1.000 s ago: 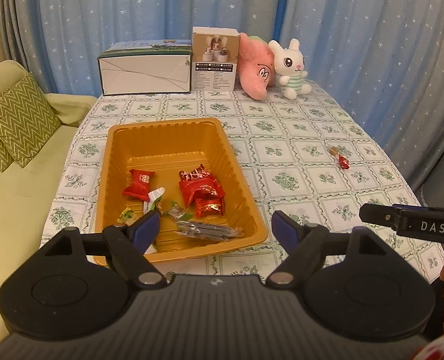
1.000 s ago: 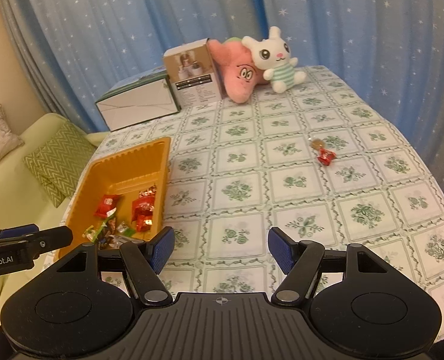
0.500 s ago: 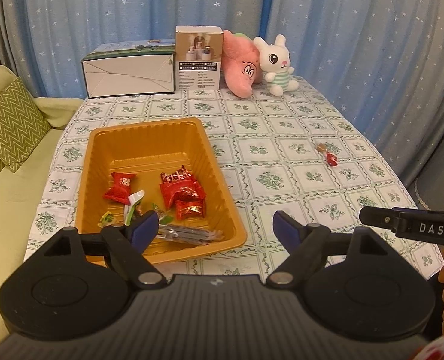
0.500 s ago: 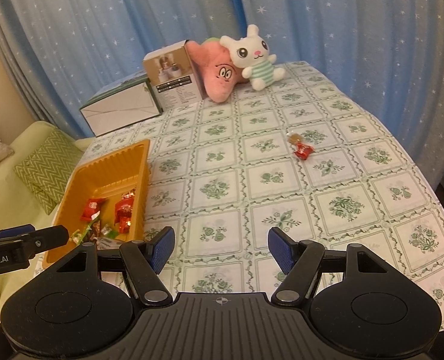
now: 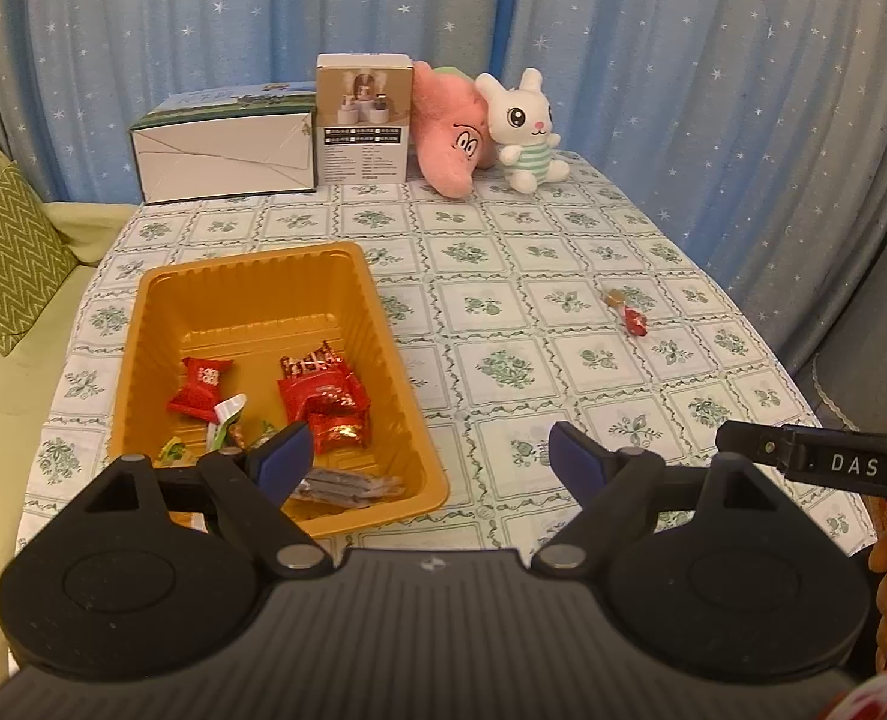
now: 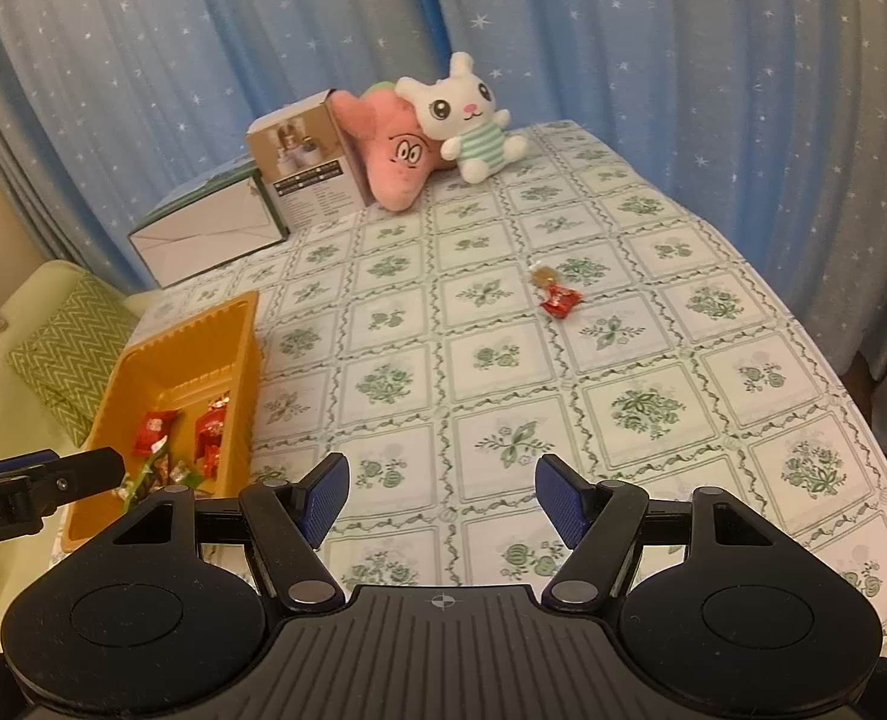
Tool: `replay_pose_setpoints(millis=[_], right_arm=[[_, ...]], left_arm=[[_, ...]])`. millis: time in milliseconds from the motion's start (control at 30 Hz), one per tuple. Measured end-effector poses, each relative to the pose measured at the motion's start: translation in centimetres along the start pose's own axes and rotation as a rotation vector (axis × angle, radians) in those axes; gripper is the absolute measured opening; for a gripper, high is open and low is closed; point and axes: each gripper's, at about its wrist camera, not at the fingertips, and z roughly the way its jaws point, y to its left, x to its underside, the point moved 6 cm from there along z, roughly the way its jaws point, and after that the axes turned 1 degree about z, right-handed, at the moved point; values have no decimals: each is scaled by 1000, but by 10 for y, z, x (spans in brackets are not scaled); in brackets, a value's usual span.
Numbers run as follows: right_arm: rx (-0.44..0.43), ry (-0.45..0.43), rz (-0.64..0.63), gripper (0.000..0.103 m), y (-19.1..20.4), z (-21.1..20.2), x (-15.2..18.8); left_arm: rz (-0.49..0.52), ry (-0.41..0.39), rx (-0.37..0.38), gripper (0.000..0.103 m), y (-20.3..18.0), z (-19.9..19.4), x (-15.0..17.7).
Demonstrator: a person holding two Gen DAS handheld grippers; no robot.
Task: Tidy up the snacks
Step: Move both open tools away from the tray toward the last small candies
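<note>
Snacks in red foil, heaped with green-and-white wrappers inside orange tray on near-left of tabletop. Two loose candies, one amber and one red, lying mid-right on green floral cloth, well apart from tray. Left tongs spread wide, nothing between blue pads, hovering over tray's near-right corner. Right tongs also spread and empty, above bare cloth. "DAS" legible on right tool's side in left view; "bot.AI" on left tool's side in right view. Far edge: white box, small product box with print too small to read, pink plush, white bunny.
</note>
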Motion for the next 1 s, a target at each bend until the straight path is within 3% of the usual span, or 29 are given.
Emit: replay_pose_setpoints(millis=[600, 1000], right_arm=[[86, -47, 58, 69, -51, 2, -16], [110, -75, 57, 69, -78, 33, -42]], left_arm=[[48, -2, 65, 84, -40, 31, -18], [87, -2, 87, 84, -66, 75, -39]])
